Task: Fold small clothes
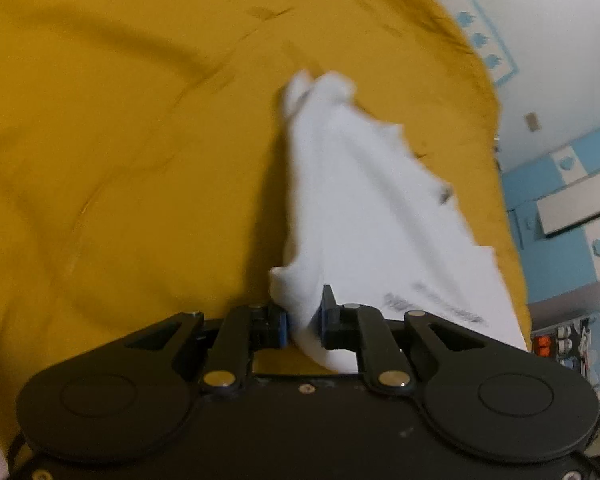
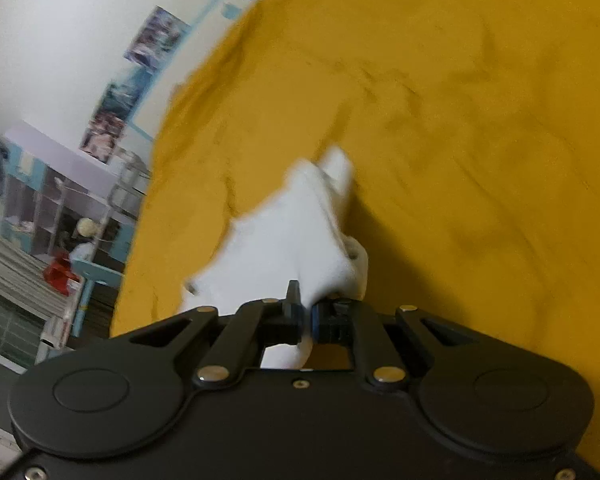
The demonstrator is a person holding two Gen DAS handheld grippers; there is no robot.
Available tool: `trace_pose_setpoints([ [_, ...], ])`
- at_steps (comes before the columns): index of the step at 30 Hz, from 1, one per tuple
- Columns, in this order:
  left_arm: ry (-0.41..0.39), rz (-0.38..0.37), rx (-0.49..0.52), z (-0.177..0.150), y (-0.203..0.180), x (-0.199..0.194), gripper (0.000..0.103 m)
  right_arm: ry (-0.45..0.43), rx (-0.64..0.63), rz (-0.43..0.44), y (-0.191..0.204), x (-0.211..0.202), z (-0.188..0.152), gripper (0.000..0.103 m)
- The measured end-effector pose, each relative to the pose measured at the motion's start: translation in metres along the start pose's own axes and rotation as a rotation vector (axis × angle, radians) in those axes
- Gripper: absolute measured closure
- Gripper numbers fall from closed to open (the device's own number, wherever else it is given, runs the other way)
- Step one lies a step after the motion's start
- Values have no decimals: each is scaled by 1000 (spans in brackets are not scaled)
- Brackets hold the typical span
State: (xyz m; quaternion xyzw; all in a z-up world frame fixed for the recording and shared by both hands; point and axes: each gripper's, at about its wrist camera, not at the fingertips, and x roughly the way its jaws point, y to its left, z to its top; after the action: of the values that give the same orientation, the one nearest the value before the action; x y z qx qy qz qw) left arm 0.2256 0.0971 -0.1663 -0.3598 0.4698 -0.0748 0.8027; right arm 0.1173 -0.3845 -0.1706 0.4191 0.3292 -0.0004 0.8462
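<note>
We have our left tongs (image 1: 304, 320) and right tongs (image 2: 306, 316) pinched on the white cloth (image 1: 364, 208), lifted above the yellow bed cover (image 1: 120, 140). No fold shows yet.

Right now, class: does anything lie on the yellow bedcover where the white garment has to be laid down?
Nothing visible does. Both tongs, left and right, are shut on the white garment, and the yellow bedcover beyond it is bare.
</note>
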Motion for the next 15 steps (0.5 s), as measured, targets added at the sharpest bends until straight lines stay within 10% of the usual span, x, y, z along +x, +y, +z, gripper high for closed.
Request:
trace_pose_setpoints([
  [6,-18,37,40,-1,7,-39,82,20,15,-73,-33,-18,0,81],
  [10,-137,189,199,23,-20,-70,55,-57,-210,-141,-1,-34,27,61],
  [15,-251,142,346,73,-58,-41,31,-136,-504,-131,60,16,68,52],
])
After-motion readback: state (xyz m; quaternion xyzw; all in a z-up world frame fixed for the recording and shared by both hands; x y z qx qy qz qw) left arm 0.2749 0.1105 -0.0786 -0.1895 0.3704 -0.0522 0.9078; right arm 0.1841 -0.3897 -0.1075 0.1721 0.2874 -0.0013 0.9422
